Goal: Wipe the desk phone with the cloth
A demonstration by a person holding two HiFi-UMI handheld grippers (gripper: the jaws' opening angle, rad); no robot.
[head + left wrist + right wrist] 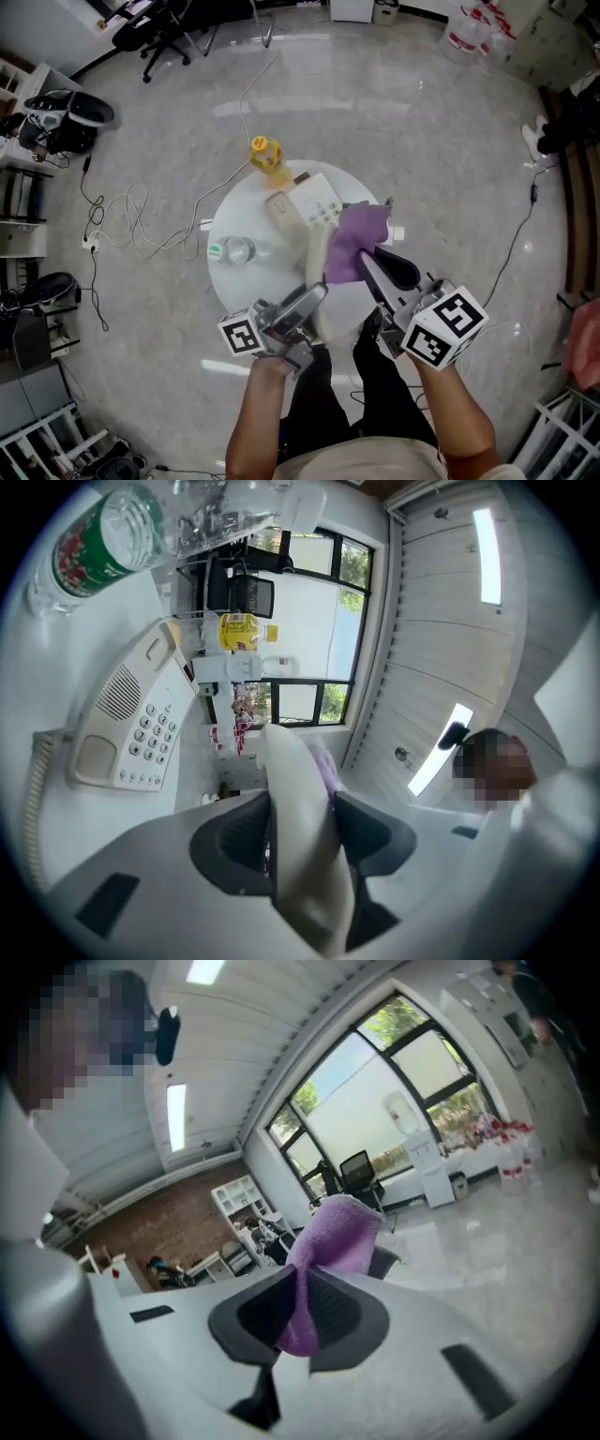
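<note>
The cream desk phone base (pixel 317 200) (pixel 131 726) lies on the round white table (pixel 234 281), its keypad showing. The phone's cream handset (pixel 318 255) (pixel 302 841) is lifted off the base, and my left gripper (pixel 314 295) (pixel 300 829) is shut on it. A purple cloth (pixel 356 238) (pixel 330 1237) hangs bunched from my right gripper (pixel 371 259) (pixel 300 1314), which is shut on it. In the head view the cloth sits against the right side of the handset, above the table's near right part.
A yellow bottle (pixel 267 156) (pixel 240 630) stands at the table's far edge. A clear water bottle (pixel 234 251) (pixel 92 538) lies on its side at the left. The phone's coiled cord (pixel 37 789) runs beside the base. Cables (pixel 141 220) trail over the floor to the left.
</note>
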